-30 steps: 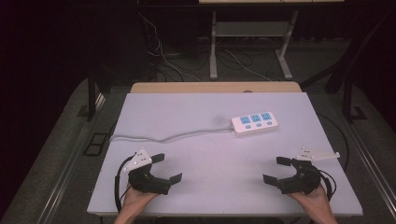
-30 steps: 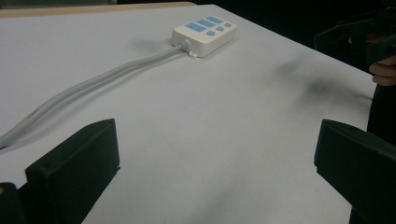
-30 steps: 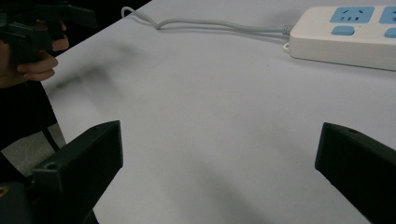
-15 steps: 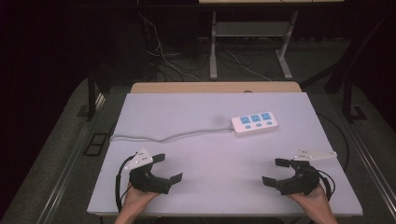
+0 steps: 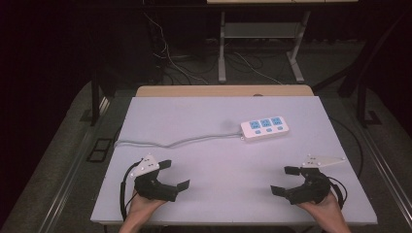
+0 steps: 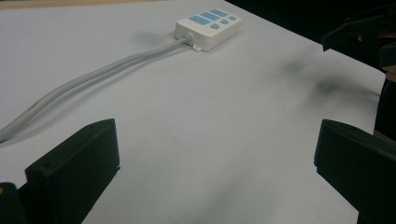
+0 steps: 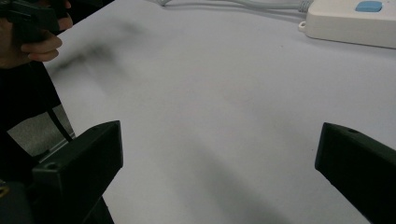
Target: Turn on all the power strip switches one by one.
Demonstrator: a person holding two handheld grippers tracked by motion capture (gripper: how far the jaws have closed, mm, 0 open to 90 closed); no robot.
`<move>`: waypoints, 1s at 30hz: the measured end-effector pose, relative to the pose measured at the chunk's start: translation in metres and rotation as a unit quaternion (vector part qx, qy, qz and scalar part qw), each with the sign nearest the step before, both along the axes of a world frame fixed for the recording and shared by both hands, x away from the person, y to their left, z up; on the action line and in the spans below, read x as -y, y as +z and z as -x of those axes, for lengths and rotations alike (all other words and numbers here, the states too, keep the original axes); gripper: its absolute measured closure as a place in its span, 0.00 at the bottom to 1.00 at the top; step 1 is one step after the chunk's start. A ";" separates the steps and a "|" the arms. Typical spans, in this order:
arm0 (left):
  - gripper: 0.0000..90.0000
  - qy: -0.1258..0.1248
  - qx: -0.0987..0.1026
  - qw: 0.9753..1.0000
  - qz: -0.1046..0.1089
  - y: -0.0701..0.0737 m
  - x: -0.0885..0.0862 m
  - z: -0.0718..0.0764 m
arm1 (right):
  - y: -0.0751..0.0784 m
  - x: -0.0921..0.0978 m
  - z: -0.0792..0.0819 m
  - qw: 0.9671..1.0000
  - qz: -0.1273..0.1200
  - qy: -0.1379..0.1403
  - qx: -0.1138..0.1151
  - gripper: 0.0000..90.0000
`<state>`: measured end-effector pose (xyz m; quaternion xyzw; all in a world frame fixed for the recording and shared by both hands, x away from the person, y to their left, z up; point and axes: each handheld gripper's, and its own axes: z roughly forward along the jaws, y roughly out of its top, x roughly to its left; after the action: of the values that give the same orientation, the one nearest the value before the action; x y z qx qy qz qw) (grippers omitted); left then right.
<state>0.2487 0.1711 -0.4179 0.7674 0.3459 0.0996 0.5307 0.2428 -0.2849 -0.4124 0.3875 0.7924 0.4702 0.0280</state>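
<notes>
Both grippers, left (image 5: pixel 174 174) and right (image 5: pixel 283 180), lay at the bench's (image 5: pixel 218 160) six o'clock, fingers released and empty. The strip (image 5: pixel 265 128) sat toward one o'clock, untouched, likely awaiting a start.

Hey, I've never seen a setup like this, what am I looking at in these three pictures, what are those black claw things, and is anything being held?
No robot here: a person sits at a white table and holds a hand tool in each hand. Each tool is a gripper with two black jaws.

The high view comes from a fixed camera above the person, looking forward and down. There the left gripper is at the lower left and the right gripper at the lower right, both near the table's front edge.

The other two pictures come from small cameras riding on the grippers, looking out between their own jaws.

On the table lies a white power strip with blue sockets. Its grey cable runs off toward the left edge.

Nothing is held. Both pairs of jaws stand wide open, with bare table between them.
</notes>
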 end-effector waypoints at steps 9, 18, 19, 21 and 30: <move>0.00 -0.003 -0.002 1.000 -0.002 0.000 0.001 0.000 | 0.011 -0.001 -0.009 1.000 0.019 0.010 -0.006 0.01; 0.00 -0.003 -0.002 1.000 -0.001 -0.001 0.000 0.000 | 0.021 -0.002 -0.020 0.999 0.034 0.021 -0.003 0.01; 0.00 -0.003 -0.002 1.000 -0.002 -0.001 0.000 0.000 | 0.021 -0.002 -0.021 0.999 0.035 0.022 -0.004 0.01; 0.00 -0.003 -0.002 1.000 -0.002 -0.001 0.000 0.000 | 0.022 -0.003 -0.025 0.999 0.040 0.027 -0.005 0.01; 0.00 0.003 0.004 1.000 0.006 -0.002 -0.001 0.001 | 0.027 -0.006 -0.039 0.998 0.050 0.034 -0.011 0.01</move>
<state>0.2475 0.1717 -0.4200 0.7627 0.3469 0.1018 0.5364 0.2822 -0.2789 -0.3852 0.3642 0.8278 0.4261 0.0225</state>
